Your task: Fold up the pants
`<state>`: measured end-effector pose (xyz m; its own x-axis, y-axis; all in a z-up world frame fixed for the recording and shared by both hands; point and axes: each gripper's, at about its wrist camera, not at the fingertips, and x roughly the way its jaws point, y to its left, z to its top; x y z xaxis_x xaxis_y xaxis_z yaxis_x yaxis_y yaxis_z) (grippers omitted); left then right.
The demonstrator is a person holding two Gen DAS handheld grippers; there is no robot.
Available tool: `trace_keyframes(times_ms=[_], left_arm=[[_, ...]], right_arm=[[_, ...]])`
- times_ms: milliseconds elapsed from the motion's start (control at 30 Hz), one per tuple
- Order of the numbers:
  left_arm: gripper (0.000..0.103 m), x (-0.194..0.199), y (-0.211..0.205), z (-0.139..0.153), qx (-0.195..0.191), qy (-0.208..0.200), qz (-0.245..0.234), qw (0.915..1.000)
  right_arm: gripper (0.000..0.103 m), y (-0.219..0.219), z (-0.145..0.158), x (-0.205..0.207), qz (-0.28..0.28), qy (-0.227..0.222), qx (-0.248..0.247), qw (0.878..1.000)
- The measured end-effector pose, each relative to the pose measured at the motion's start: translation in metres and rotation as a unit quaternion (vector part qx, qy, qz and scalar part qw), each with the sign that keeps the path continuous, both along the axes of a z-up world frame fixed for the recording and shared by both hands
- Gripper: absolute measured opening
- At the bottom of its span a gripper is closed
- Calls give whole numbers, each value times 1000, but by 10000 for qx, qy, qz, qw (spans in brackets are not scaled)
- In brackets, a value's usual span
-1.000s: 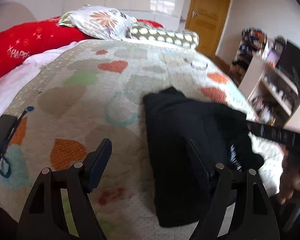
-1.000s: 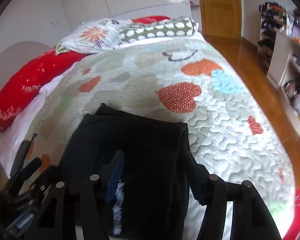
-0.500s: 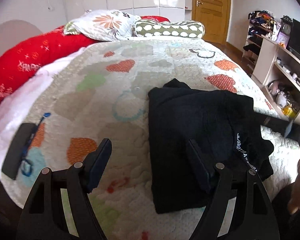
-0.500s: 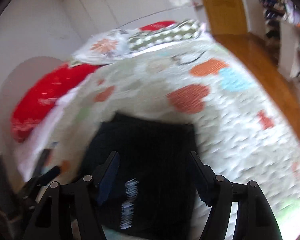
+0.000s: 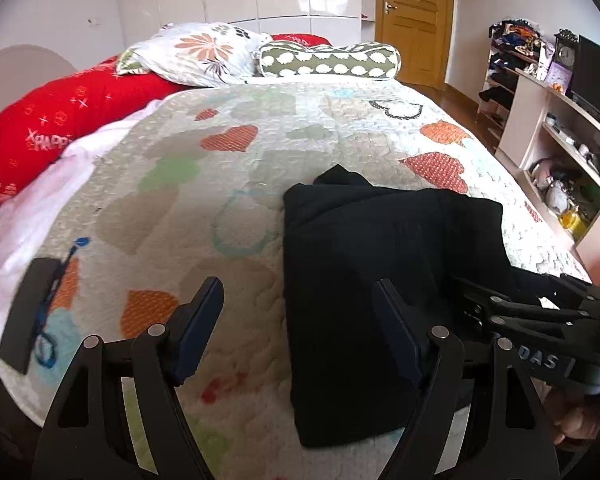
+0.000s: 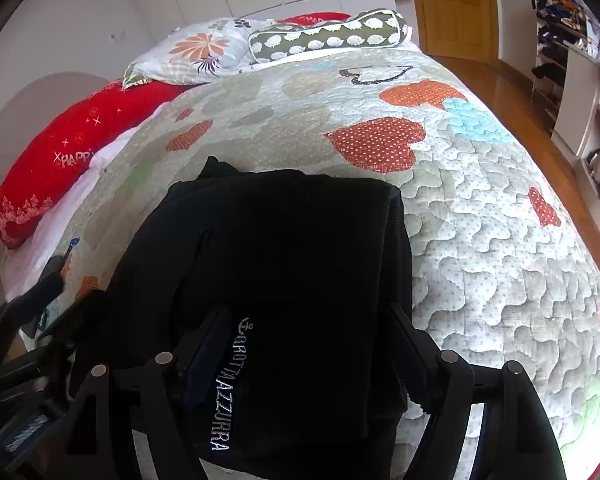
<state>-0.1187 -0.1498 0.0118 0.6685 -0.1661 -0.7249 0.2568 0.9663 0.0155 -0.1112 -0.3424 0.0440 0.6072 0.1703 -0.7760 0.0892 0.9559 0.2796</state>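
The black pants (image 5: 364, 264) lie folded in a thick rectangle on the heart-patterned quilt (image 5: 260, 148) near the bed's foot. In the right wrist view the pants (image 6: 284, 264) show white lettering on the near fold. My left gripper (image 5: 300, 316) is open and empty, above the pants' left edge. My right gripper (image 6: 300, 344) is open, its fingers either side of the near fold, holding nothing. The right gripper also shows in the left wrist view (image 5: 540, 316) at the pants' right side.
A dark phone-like object with a blue cord (image 5: 32, 316) lies at the bed's left edge. A red bolster (image 5: 60, 120), a floral pillow (image 5: 196, 56) and a spotted bolster (image 5: 328, 60) are at the head. Shelves (image 5: 556, 148) stand right, a wooden door (image 5: 412, 20) behind.
Both grippers pulled back and rose a little from the folded pants. The right gripper swung in low at the pants' right side. The pants stayed put.
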Motion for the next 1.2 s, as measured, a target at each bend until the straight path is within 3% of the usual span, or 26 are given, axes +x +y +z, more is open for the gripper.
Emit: trace_keyframes(times_ms=[167,433,600,800,967,1133,1167,1200], left_arm=[[78,14,7,-10,-341,111,-5,9994],[78,19,-2,-27,-359,115,-206,9991],[78,20,7,-32,-601,320,-305,9972],[78,9,3,-26,-207,-74,-379,9990],[78,11,0,-29,-150,-134,-351,9992],[79,12,0,-30,-156,-141,-333,9992],[79,12,0,-30,-163,-146,-335,9992],[79,12,0,-30,-181,-138,-340,9992]], right_arm=[[76,-1,1,-4,-28,-25,-15,10000],[80,-9,-9,-11,-158,187,-137,9996],[80,-10,-11,-22,-184,154,-205,9995],[80,-13,2,-28,-355,149,-107,9992],[80,-19,25,-20,-562,-279,-390,9973],[80,-17,7,21,-523,56,-463,9975],[73,-18,3,24,-474,-8,-288,9985],[59,-19,2,25,-375,-73,-163,9991]])
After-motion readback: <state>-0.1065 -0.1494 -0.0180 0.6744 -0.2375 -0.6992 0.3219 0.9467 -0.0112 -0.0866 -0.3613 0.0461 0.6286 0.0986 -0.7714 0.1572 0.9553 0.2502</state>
